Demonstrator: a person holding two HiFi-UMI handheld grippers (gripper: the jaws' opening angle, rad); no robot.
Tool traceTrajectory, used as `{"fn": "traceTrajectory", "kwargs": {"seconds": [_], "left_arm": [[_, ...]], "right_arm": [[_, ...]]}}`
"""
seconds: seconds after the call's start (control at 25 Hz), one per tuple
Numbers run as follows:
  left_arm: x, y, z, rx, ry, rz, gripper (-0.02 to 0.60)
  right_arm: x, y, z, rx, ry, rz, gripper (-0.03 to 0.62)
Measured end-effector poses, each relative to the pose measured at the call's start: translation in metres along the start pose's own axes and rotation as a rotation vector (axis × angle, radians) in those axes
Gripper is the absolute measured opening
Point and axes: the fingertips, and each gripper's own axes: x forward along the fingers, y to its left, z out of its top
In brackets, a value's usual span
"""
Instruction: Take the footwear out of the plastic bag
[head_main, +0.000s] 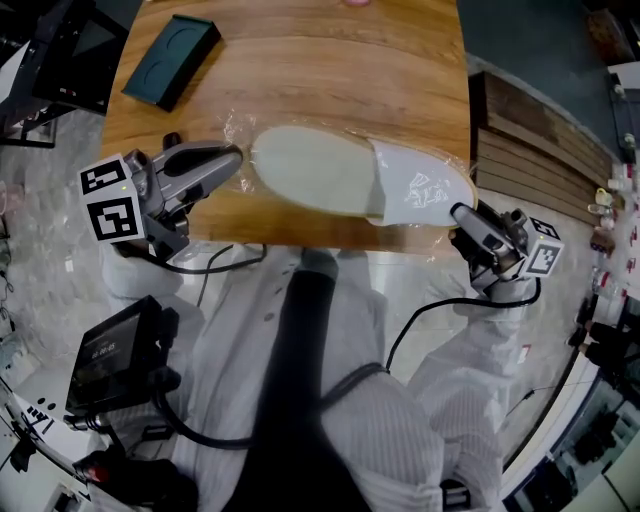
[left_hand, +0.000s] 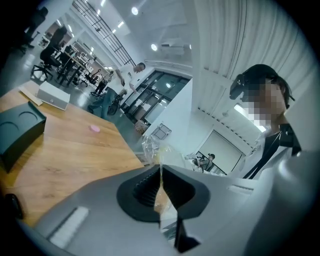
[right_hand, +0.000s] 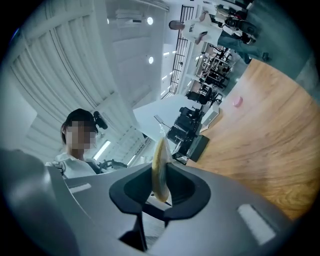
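Note:
A pale slipper (head_main: 330, 175) with a white upper lies sole-up inside a clear plastic bag (head_main: 237, 128) near the front edge of the wooden table (head_main: 300, 60). My left gripper (head_main: 238, 157) is at the bag's left end. In the left gripper view the left gripper (left_hand: 161, 172) is shut on a thin fold of the bag's film (left_hand: 152, 150). My right gripper (head_main: 458, 213) is at the slipper's right end, at the table's corner. In the right gripper view the right gripper (right_hand: 161, 175) is shut on the slipper's yellowish edge (right_hand: 160, 160), seen edge-on through the film.
A dark green box (head_main: 172, 58) lies at the table's far left. A small pink thing (right_hand: 237, 101) sits farther back on the wood. Stacked wooden boards (head_main: 530, 150) stand to the right of the table. The person's white-clad body is close to the front edge.

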Motion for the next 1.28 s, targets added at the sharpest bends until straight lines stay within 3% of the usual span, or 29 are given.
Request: {"fn": "traceTrajectory", "kwargs": {"seconds": [0.4,0.72,1.0,1.28], "left_arm": [[-0.018,0.017,0.001,-0.014,-0.023,0.084,0.002],[-0.045,0.045,0.004,-0.034,-0.058,0.267,0.002],[-0.048,0.055,0.018,0.034,-0.104,0.443,0.002],[-0.032,0.059,0.034,0.145,-0.222,0.650,0.002]], "right_arm": [[-0.038,0.000,0.008,-0.039,-0.111,-0.147,0.075],[-0.090,-0.002,0.015,-0.102,-0.234,-0.348,0.075],[-0.098,0.003,0.022,-0.217,-0.303,-0.597,0.074],[-0.054,0.013,0.048,-0.528,-0.353,-0.932,0.074]]}}
